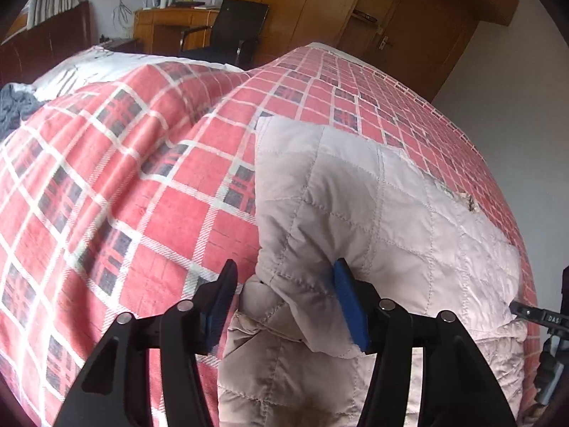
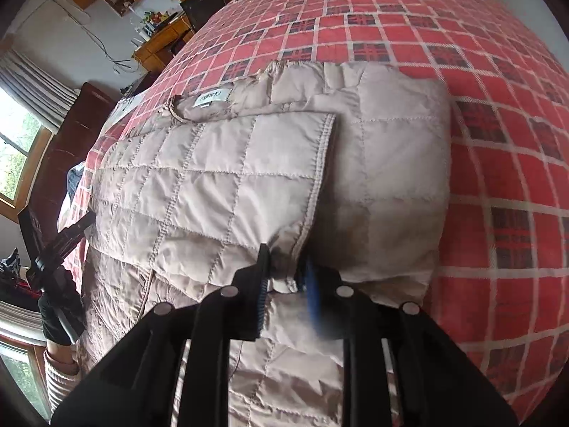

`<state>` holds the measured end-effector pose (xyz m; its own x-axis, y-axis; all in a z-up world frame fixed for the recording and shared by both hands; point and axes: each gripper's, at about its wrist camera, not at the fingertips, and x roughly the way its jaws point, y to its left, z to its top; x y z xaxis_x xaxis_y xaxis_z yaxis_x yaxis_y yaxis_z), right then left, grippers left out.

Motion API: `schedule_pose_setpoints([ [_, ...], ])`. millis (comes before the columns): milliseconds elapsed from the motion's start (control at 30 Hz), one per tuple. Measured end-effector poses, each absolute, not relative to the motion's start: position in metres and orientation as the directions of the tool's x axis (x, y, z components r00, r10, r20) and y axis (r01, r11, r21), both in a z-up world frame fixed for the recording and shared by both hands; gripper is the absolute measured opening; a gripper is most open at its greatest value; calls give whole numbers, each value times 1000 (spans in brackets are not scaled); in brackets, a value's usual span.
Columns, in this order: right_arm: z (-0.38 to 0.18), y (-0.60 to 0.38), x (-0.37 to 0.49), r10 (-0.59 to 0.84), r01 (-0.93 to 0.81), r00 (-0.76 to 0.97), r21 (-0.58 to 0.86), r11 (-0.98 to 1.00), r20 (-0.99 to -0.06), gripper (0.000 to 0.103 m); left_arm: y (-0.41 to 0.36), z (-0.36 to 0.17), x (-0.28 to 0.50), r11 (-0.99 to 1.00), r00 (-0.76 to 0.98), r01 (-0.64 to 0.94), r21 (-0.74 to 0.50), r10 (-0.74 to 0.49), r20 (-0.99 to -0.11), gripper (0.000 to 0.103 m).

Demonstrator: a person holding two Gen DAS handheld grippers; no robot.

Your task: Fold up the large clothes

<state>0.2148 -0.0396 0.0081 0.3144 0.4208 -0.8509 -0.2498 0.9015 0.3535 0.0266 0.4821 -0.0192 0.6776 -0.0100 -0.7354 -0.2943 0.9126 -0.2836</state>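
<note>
A pale beige quilted jacket [image 1: 373,213] lies partly folded on a bed with a red plaid cover [image 1: 124,178]. My left gripper [image 1: 286,272] is open at the jacket's near left edge. A puffy fold sits between its fingers and touches only the right blue pad [image 1: 346,302]. In the right wrist view the jacket [image 2: 213,178] shows its collar label at the far end and one panel folded over the body. My right gripper [image 2: 286,259] is shut on a thin edge of that folded panel, and its right finger is blurred.
A dark wooden headboard [image 1: 46,46], a desk [image 1: 170,25], a black chair [image 1: 234,32] and a wooden wardrobe [image 1: 355,10] stand beyond the bed. A grey garment [image 1: 14,103] lies by the pillows. A window [image 2: 17,149] is at left. Plaid cover [image 2: 498,178] lies bare right of the jacket.
</note>
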Motion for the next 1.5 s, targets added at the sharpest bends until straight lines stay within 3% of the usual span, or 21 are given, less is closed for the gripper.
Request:
schedule_pose_setpoints([
  [100,40,-41,205,391,-280,416,293,914,-821,25,472,7,16,925,746,-257,-281,6,-666,55],
  [200,49,-27,205,425,-319,405,310,896,-810,25,447,22,22,951,768,-186,-247,-16,-640,55],
  [467,-1,1,223,348,-302,343,249,920,-873,24,419,-18,57,973,658,-158,-169,-24,-752,55],
  [733,-8,-9,233,407,-289,330,319,903,-852,25,423,-23,51,971,664,-168,-172,-17,-748,55],
  [867,22,-36,193,493,-346,358,378,859,-793,41,433,1,12,973,682,-139,-184,-40,-730,55],
  [1000,38,-76,131,493,-388,376,350,853,-785,52,456,15,-46,978,649,-108,-178,-67,-758,66],
  [1300,19,-152,-13,469,-360,332,350,865,-818,61,483,-9,-181,980,529,-94,-177,-101,-842,71],
  [1500,4,-147,-66,470,-355,324,355,865,-821,66,483,-25,-218,974,503,-106,-198,-119,-856,74],
])
